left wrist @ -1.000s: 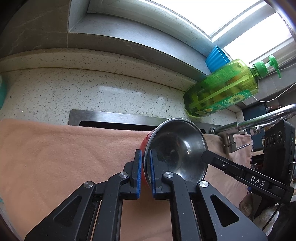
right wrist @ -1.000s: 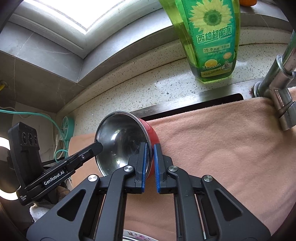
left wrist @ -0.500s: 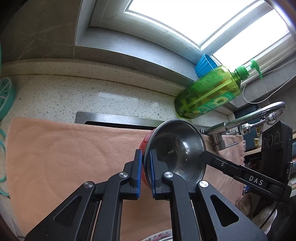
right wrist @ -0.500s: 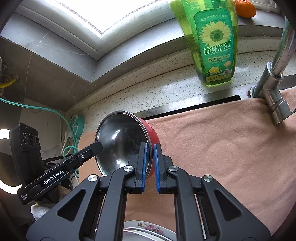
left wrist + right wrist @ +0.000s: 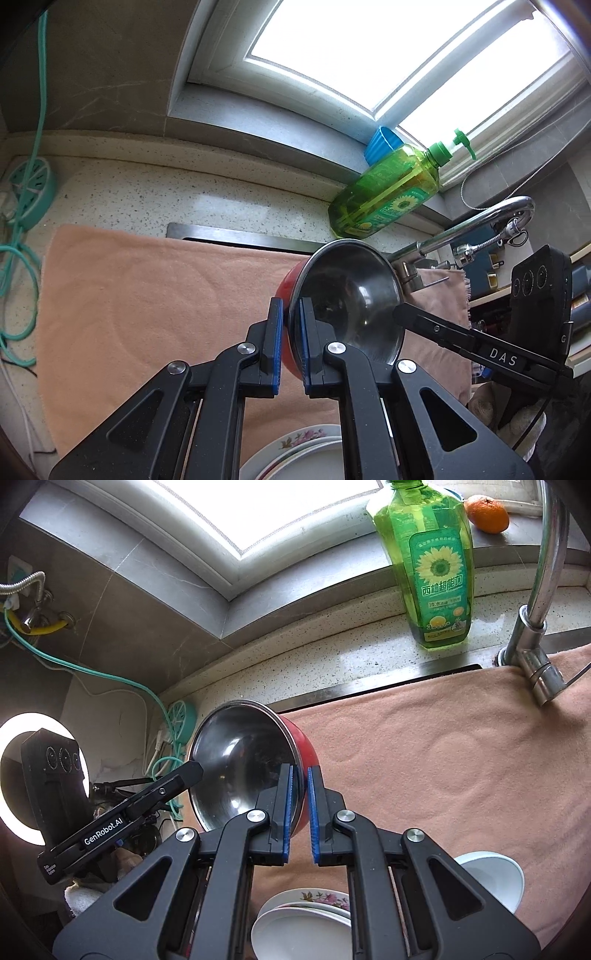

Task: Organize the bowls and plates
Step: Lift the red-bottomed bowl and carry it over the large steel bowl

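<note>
A red bowl with a steel inside [image 5: 347, 295] hangs in the air above the peach towel [image 5: 147, 314], held between both grippers. My left gripper [image 5: 291, 343] is shut on its near rim. My right gripper [image 5: 300, 808] is shut on the opposite rim of the same bowl [image 5: 243, 760]. Each gripper shows in the other's view, at the bowl's far side. Below lies a stack of plates, a flowered one [image 5: 314, 899] under a plain white one [image 5: 299, 934]; the stack also shows in the left wrist view [image 5: 299, 443]. A white bowl [image 5: 495, 878] sits on the towel to the right of the stack.
A green dish soap bottle [image 5: 432, 572] stands on the speckled counter behind the towel. A steel faucet [image 5: 535, 620] rises at the right. An orange [image 5: 485, 513] and a blue cup [image 5: 380, 147] sit on the window sill. A teal power strip [image 5: 29, 192] with cables lies at the left.
Both grippers have lifted the red bowl up and back from the counter. The plate stack and white bowl have come into view below.
</note>
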`<control>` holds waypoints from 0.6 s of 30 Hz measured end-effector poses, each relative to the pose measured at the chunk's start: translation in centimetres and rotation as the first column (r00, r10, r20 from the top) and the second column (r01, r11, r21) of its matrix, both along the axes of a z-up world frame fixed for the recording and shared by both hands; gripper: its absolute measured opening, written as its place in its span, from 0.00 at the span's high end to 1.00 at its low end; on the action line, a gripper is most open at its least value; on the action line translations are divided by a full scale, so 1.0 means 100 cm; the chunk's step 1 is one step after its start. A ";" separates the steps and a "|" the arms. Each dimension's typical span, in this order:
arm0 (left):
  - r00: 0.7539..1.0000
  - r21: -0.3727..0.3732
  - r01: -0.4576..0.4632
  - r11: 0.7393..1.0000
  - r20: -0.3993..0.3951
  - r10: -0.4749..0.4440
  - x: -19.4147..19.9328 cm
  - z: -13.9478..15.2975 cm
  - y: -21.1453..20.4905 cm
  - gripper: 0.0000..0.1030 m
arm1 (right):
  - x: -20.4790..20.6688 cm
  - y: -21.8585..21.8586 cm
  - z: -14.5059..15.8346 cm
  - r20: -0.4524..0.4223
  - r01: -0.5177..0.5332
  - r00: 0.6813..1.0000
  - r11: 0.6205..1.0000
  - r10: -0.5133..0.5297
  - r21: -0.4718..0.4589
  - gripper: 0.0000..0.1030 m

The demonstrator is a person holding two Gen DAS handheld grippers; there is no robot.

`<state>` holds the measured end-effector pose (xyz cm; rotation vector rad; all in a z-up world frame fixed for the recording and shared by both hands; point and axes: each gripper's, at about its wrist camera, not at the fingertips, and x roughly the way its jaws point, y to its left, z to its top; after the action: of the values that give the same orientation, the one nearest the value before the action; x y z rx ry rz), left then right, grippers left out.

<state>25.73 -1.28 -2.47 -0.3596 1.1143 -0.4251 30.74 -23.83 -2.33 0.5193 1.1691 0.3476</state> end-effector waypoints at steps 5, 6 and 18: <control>1.000 -0.008 -0.005 1.000 0.009 0.005 -0.018 0.006 0.010 0.93 | -0.019 0.008 0.011 0.015 -0.018 1.000 1.000 0.018 0.009 0.92; 1.000 -0.008 -0.006 1.000 0.007 0.006 -0.022 0.007 0.011 0.93 | -0.023 0.010 0.012 0.020 -0.022 1.000 1.000 0.022 0.008 0.92; 0.999 -0.031 -0.033 0.999 0.018 0.033 -0.070 0.017 0.039 0.93 | -0.072 0.038 0.027 0.036 -0.068 0.997 0.997 0.067 0.025 0.92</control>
<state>18.70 2.58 -0.75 -0.4002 1.0836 -0.4163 23.50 -20.04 0.35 0.4960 1.1506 0.4290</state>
